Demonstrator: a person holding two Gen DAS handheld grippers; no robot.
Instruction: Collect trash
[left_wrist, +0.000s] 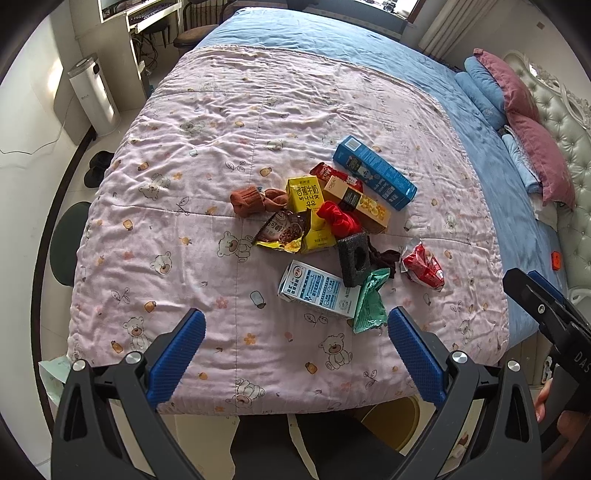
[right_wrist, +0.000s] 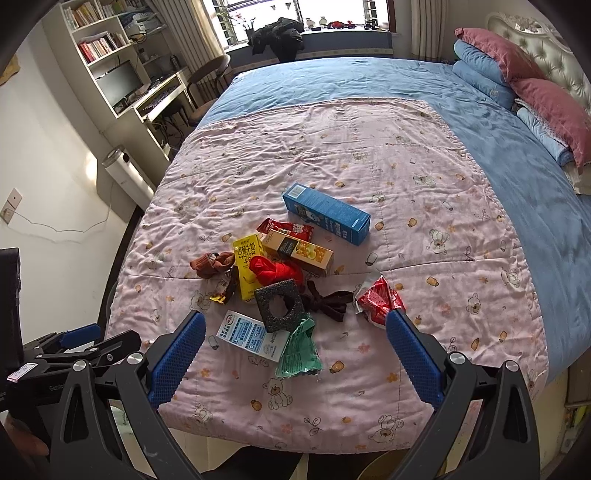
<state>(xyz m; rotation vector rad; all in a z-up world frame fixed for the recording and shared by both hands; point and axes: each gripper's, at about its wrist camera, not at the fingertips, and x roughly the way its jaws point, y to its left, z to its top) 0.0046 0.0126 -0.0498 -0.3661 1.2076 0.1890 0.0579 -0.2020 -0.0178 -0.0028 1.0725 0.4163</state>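
A pile of trash lies on the pink bear-print quilt: a blue box, a yellow milk carton, an orange-yellow box, a white-blue carton, a green wrapper, a red wrapper, a brown snack bag and a black foam block. Socks lie among them. My left gripper is open and empty above the quilt's near edge. My right gripper is open and empty, hovering over the white-blue carton and green wrapper.
A blue sheet covers the rest of the bed, with pillows by the headboard at right. A white air purifier, desk and chair stand on the left. A yellowish bin sits on the floor below the bed's near edge.
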